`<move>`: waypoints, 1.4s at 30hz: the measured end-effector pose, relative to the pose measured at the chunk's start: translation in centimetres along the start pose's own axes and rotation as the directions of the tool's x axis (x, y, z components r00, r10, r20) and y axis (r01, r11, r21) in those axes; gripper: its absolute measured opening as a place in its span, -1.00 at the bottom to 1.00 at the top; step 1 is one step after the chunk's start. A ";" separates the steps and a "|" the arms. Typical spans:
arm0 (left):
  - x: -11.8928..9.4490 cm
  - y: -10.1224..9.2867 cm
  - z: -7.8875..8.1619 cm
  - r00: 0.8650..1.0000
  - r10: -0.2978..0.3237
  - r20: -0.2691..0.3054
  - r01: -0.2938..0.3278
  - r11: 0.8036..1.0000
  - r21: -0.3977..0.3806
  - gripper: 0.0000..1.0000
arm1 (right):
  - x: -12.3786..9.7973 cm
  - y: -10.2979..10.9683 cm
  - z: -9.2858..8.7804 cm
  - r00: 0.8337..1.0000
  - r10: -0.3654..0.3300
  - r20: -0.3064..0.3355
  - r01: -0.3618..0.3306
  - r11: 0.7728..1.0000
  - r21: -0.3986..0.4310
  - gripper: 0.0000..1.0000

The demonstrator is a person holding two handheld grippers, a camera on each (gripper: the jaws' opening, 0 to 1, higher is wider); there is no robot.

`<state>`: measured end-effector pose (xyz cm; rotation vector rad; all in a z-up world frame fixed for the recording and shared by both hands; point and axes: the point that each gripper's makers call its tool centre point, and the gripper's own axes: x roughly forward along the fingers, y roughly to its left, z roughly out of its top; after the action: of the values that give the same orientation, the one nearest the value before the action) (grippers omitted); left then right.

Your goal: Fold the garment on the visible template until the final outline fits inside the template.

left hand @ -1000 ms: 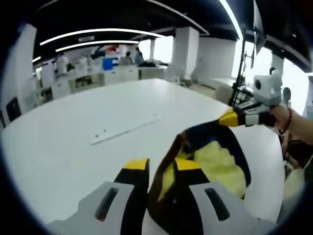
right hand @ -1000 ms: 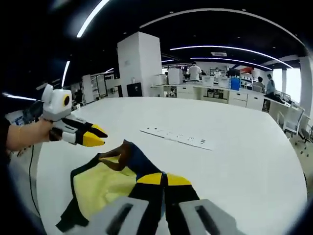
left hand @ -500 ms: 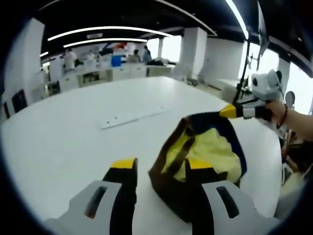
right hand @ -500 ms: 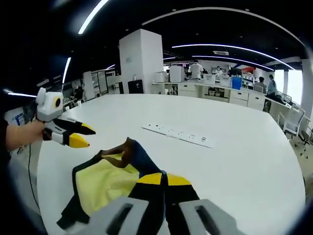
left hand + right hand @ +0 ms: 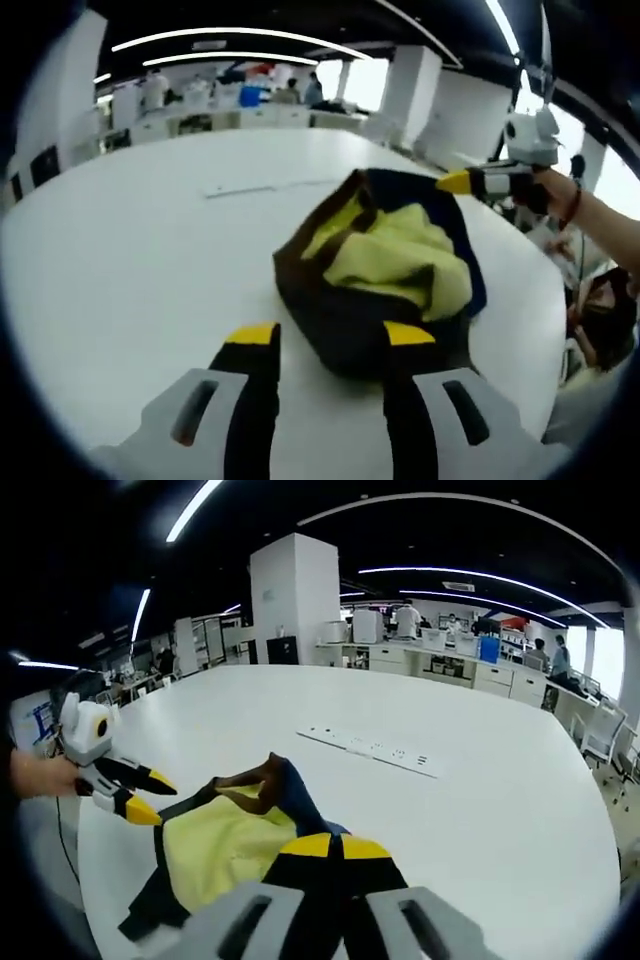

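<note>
Yellow cloth edged in dark trim, the garment point(image 5: 385, 265) is bunched on the white table point(image 5: 130, 260), just beyond the left gripper point(image 5: 328, 336), whose jaws are spread and empty. Its far right edge is pinched by the right gripper point(image 5: 326, 848), jaws closed. The heap's long axis runs between the two grippers.
</note>
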<state>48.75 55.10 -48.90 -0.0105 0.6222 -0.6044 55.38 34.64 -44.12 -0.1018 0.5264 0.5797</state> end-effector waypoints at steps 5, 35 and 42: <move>-0.3 -0.2 -0.4 1.000 0.005 0.008 -0.004 0.999 -0.047 -0.29 | -0.1 0.0 -0.4 1.000 -0.006 -0.002 0.006 1.000 0.009 -1.00; 0.2 -2.4 -2.8 0.996 0.056 0.065 -0.022 0.902 -0.432 -1.00 | -0.1 0.0 -2.3 0.999 0.002 -0.041 0.000 0.999 0.038 -1.00; -1.5 -1.9 0.2 0.993 0.044 0.111 -0.002 0.936 -0.352 -1.00 | -0.6 -0.4 -1.4 1.000 0.002 -0.007 -0.001 0.994 0.106 -1.00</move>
<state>46.93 54.30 -47.62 -0.3725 0.6086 -0.4589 54.55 33.67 -45.06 -0.0033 0.5631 0.5519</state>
